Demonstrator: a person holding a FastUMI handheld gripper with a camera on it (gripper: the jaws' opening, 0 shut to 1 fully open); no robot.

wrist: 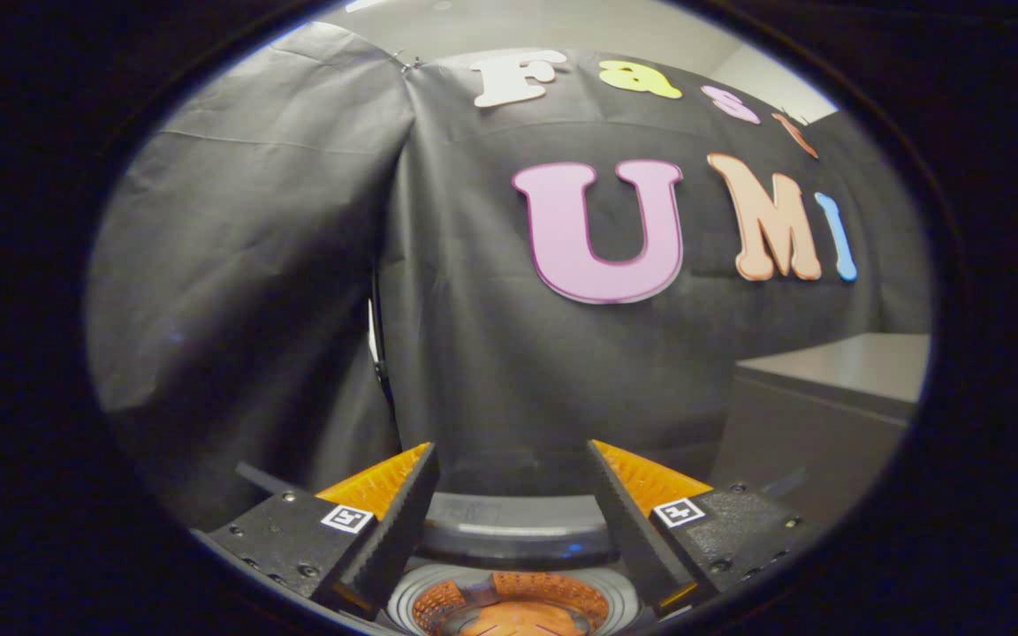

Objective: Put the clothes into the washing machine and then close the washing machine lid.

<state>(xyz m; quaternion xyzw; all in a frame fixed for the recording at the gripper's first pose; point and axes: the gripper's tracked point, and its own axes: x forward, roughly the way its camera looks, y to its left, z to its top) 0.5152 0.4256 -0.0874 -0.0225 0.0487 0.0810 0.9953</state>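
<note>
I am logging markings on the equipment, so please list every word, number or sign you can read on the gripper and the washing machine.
Square markers, one on each jaw: a black-and-white code pattern, no words.
Washing machine: a faint mark on its grey part just beyond the jaws, too blurred to read.
Gripper: jaws open and empty above the machine; no readable text.

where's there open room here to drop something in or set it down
The gripper is open, with nothing between its fingers. Below them the washing machine gapes, its orange drum apparently without clothes, so that way looks free. The grey cabinet on the right has a bare top. The black cloth wall closes in behind.
</note>
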